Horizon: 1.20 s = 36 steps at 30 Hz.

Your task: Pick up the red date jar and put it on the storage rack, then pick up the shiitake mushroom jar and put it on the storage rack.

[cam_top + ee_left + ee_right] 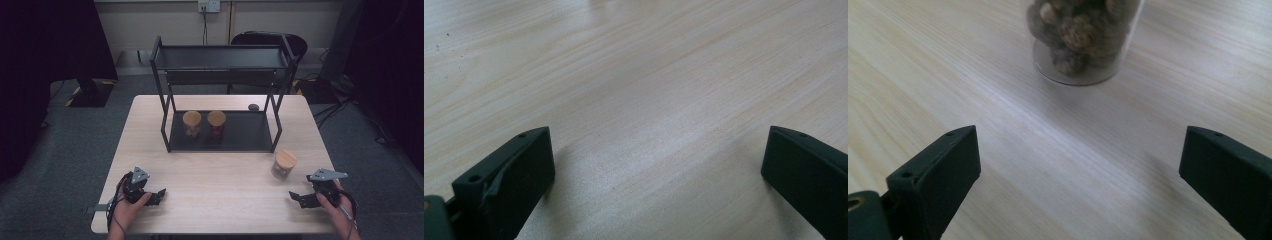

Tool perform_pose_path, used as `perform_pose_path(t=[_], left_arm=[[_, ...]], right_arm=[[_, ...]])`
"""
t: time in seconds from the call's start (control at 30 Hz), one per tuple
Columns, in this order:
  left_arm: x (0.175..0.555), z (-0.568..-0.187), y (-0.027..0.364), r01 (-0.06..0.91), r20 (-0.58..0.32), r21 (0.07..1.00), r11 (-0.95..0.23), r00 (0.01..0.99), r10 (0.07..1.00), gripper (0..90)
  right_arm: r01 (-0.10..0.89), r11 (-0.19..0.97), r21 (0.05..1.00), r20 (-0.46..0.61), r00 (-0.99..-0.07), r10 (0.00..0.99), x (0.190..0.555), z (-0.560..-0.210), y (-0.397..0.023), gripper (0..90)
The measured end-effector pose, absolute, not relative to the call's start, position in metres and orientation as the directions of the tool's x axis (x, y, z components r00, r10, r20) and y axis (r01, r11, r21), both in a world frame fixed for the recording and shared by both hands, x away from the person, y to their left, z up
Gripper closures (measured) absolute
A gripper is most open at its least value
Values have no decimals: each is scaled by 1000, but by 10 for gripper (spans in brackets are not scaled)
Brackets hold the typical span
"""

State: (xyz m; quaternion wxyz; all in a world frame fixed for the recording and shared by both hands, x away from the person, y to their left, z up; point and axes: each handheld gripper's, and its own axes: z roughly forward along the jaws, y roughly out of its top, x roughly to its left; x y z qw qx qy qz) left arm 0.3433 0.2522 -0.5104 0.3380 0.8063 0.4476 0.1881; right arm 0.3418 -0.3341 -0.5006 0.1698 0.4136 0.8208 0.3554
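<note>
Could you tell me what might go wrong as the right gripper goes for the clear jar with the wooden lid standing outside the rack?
1. The clear glass jar with the wooden lid stands upright near the right edge of the pale wooden table; a glancing touch from the open right gripper could tip it or push it off.
2. The black metal rack has a low upper shelf and already holds two similar lidded jars, so a lifted jar might strike the frame or its neighbours.
</note>
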Motion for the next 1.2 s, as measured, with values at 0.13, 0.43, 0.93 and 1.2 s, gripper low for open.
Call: perform_pose_path(t=[0.13,0.43,0.93,1.2], left_arm=[[343,-510,252,595,0,714,-370,528,849,3],[343,-510,252,594,0,714,-370,529,849,3],[343,-510,252,595,0,714,-370,528,849,3],[343,-510,252,595,0,713,-370,529,849,3]], right_arm=[[574,406,711,16,-590,807,342,-505,-336,23],[567,420,709,-9,-587,809,342,-510,-332,0],[567,415,711,-6,-586,810,341,-510,-332,0],[564,403,720,-3,-579,815,343,-506,-332,11]])
